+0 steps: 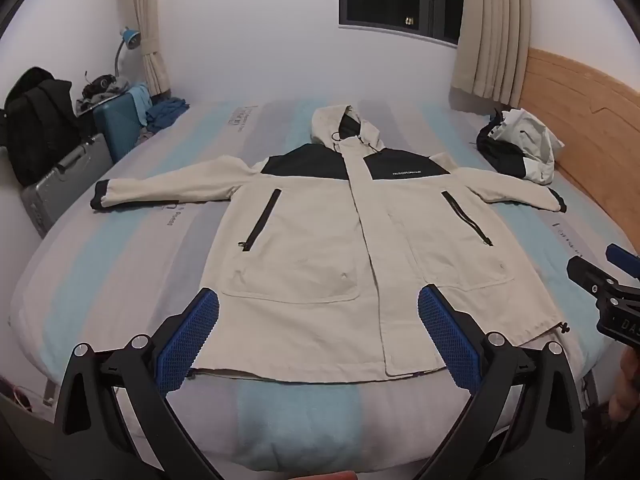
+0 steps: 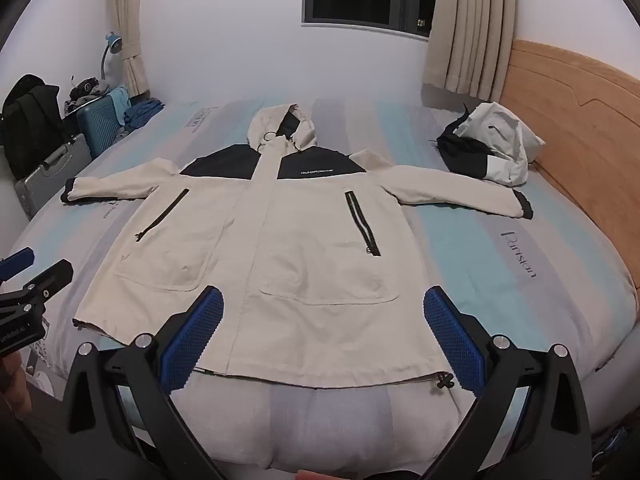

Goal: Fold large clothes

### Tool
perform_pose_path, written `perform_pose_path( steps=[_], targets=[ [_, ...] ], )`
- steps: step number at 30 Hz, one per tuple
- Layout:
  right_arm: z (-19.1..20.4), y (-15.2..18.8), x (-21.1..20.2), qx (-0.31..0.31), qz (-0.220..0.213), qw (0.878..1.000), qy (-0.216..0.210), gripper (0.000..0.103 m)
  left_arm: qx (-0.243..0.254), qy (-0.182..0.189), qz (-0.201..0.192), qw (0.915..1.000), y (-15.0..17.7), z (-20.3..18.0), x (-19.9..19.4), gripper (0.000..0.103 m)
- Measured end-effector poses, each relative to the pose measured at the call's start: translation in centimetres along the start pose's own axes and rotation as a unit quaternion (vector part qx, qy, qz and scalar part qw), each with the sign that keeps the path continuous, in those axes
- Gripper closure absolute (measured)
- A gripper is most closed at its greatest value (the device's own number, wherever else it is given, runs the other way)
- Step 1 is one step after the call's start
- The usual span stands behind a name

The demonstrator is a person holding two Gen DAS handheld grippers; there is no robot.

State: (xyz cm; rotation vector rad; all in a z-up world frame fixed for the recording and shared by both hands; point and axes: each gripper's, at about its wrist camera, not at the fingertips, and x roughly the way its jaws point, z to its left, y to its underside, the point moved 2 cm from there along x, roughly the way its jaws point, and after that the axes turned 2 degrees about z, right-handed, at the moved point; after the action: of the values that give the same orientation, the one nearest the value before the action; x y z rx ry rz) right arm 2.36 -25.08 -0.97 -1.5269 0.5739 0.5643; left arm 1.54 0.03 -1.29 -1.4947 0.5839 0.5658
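Cream-and-black jacket [image 1: 320, 240] lies face-up and spread flat mid-bed, sleeves out. Our left gripper [image 1: 318, 312] and right gripper [image 2: 324, 312] both hover above the jacket's hem, jaws wide, holding nothing. We'd pinch a sleeve cuff first and fold it across the jacket's chest.

Both wrist cameras look down along open jaws from the bed's [image 1: 100, 280] foot, sharing the spread jacket [image 1: 340, 240].

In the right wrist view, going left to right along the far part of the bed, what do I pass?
Black backpack → grey hard case → teal suitcase → cream and black hooded jacket, spread flat → crumpled white and black garment → light wooden headboard.
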Motion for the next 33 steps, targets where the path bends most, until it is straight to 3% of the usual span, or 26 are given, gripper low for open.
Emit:
perform_pose_path(
  steps=[33],
  targets=[
    [0.55,-0.09,0.22,0.010,0.009,1.000,-0.001,0.007,-0.002,0.006,0.000,1.0000,0.06,-0.35,0.30,0.006]
  ],
)
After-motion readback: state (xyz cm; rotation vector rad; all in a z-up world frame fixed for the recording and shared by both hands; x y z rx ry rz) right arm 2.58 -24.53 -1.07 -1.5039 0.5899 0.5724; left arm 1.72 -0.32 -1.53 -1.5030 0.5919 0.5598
